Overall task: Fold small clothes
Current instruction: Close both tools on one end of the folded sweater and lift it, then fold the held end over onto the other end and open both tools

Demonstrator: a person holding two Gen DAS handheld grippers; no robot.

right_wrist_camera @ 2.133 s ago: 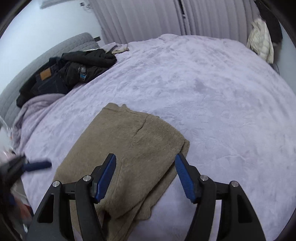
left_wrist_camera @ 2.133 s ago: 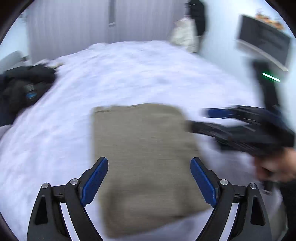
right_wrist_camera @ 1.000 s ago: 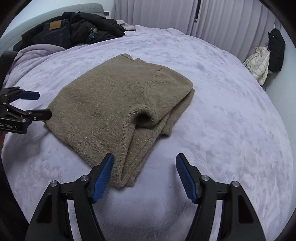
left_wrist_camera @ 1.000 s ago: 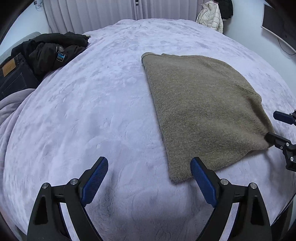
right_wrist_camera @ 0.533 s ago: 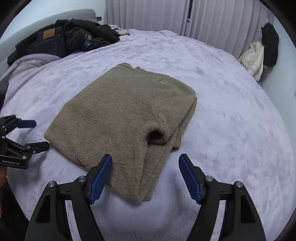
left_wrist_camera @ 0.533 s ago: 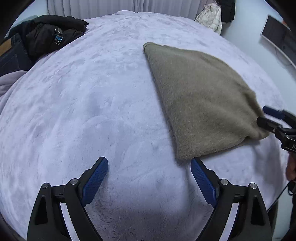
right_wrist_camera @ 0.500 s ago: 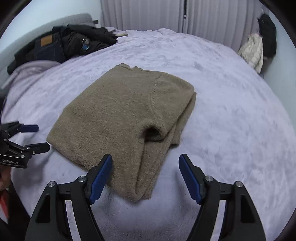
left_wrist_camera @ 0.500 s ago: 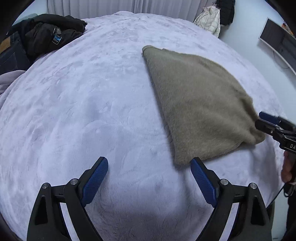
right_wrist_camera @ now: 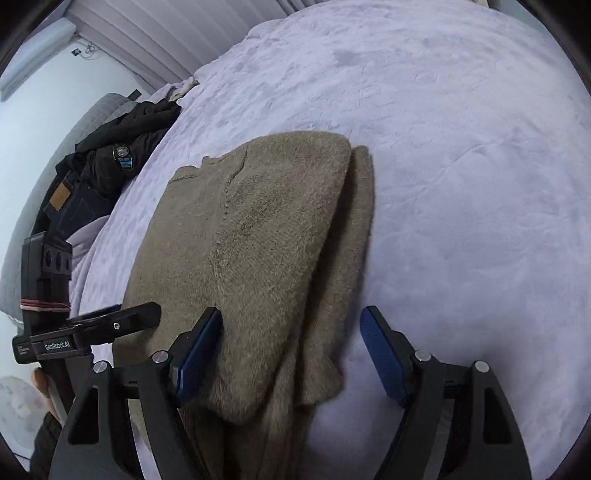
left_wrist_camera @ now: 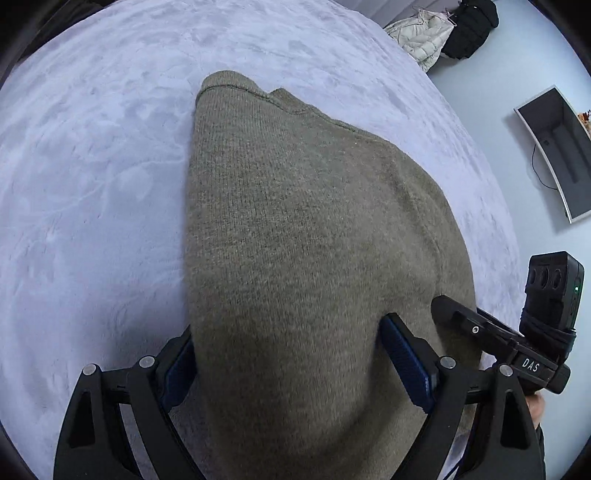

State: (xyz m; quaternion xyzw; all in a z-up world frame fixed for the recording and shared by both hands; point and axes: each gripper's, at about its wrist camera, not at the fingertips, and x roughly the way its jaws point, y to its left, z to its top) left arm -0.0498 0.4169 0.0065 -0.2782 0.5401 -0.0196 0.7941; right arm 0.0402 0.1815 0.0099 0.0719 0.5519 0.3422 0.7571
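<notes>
A folded olive-brown knit sweater [left_wrist_camera: 303,229] lies on the lilac bed cover [left_wrist_camera: 92,177]. My left gripper [left_wrist_camera: 291,354] is open, its blue pads straddling the sweater's near end, which bulges up between them. My right gripper [right_wrist_camera: 291,354] is open too, its pads either side of the sweater's [right_wrist_camera: 258,236] near folded edge, low over the bed cover [right_wrist_camera: 461,184]. The right gripper also shows at the lower right of the left wrist view [left_wrist_camera: 480,328]. The left gripper shows at the left of the right wrist view [right_wrist_camera: 110,325].
A pile of dark clothes and jeans [right_wrist_camera: 107,166] lies at the bed's far left. A pale jacket [left_wrist_camera: 421,33] and a black garment hang beyond the bed. A wall monitor [left_wrist_camera: 557,151] is at the right. Curtains [right_wrist_camera: 177,33] are behind.
Both grippers have moved in close to the sweater's near end and now straddle it. The sweater fills much more of both views than half a second ago.
</notes>
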